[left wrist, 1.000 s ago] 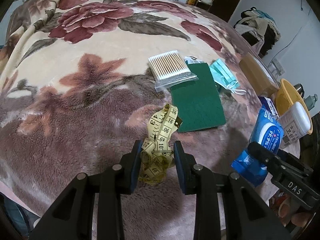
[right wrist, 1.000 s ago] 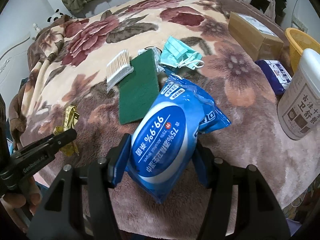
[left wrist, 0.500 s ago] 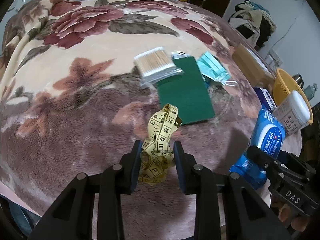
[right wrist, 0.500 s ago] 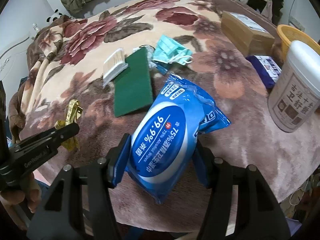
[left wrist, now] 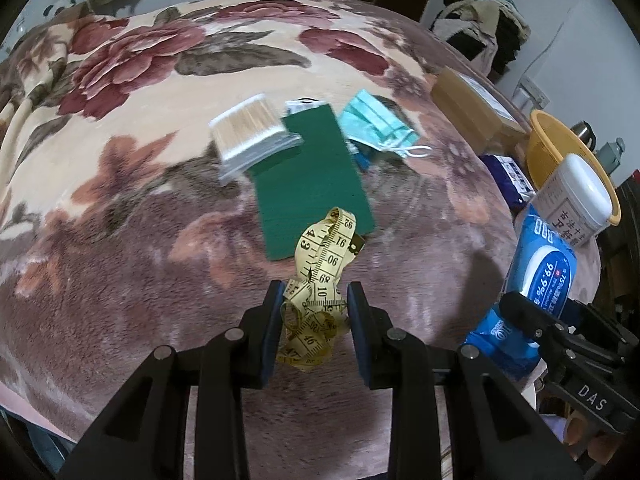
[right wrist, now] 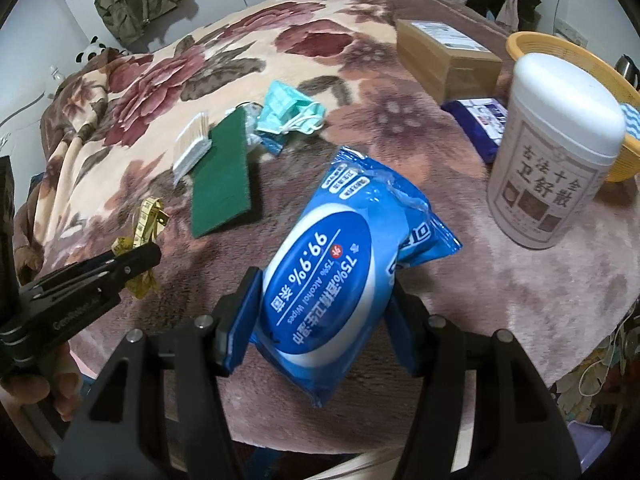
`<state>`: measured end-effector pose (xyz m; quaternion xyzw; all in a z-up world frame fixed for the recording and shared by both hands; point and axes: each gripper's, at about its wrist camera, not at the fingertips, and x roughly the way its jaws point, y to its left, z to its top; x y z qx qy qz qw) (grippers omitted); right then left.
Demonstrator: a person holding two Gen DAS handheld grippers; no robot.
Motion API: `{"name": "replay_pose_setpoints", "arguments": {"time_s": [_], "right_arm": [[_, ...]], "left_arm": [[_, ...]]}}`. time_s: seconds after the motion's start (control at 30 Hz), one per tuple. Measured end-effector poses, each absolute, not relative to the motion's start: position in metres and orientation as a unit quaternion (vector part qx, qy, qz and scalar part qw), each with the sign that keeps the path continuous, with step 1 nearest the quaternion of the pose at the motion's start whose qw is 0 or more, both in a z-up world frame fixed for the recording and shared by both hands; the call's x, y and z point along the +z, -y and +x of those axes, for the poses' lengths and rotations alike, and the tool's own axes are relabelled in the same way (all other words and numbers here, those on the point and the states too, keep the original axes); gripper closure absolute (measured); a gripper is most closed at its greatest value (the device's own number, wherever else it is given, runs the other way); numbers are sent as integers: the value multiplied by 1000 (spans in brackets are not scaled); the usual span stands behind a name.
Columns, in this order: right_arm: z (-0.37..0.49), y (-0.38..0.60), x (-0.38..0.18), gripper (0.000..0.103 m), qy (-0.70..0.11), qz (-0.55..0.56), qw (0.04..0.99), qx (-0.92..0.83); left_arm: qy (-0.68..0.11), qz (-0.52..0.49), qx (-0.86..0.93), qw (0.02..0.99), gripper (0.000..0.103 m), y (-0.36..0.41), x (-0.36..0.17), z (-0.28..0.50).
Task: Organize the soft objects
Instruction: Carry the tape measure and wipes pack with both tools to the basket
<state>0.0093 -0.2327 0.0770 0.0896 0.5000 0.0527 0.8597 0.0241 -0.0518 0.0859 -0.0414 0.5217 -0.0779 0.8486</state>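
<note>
My left gripper [left wrist: 314, 312] is shut on a bunched yellow tape measure [left wrist: 320, 276] and holds it above the flowered blanket [left wrist: 120, 160]. My right gripper [right wrist: 320, 312] is shut on a blue pack of alcohol wipes [right wrist: 340, 264], also lifted; the pack shows in the left wrist view [left wrist: 540, 272]. On the blanket lie a green scouring pad [left wrist: 312, 184], a bag of cotton swabs [left wrist: 252, 136] and teal face masks [left wrist: 376, 124]. The tape measure also shows in the right wrist view [right wrist: 144, 224].
A white canister [right wrist: 556, 152] stands at the right, in front of an orange basket [right wrist: 568, 48]. A cardboard box [right wrist: 444, 52] and a dark blue packet [right wrist: 484, 120] lie beside them. A jacket hangs on the far wall.
Both grippers have pulled back and shifted right with their loads still held. The pad, swabs and masks now sit farther away and more to the left in both views.
</note>
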Motion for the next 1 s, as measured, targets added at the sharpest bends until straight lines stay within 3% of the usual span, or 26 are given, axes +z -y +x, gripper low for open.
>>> {"name": "replay_pose_setpoints", "arguments": {"time_s": [1.0], "right_arm": [[9,299,103,44,-476,108,873,19]], "left_arm": [[-518,3,-129,845,71,138,99,48]]}}
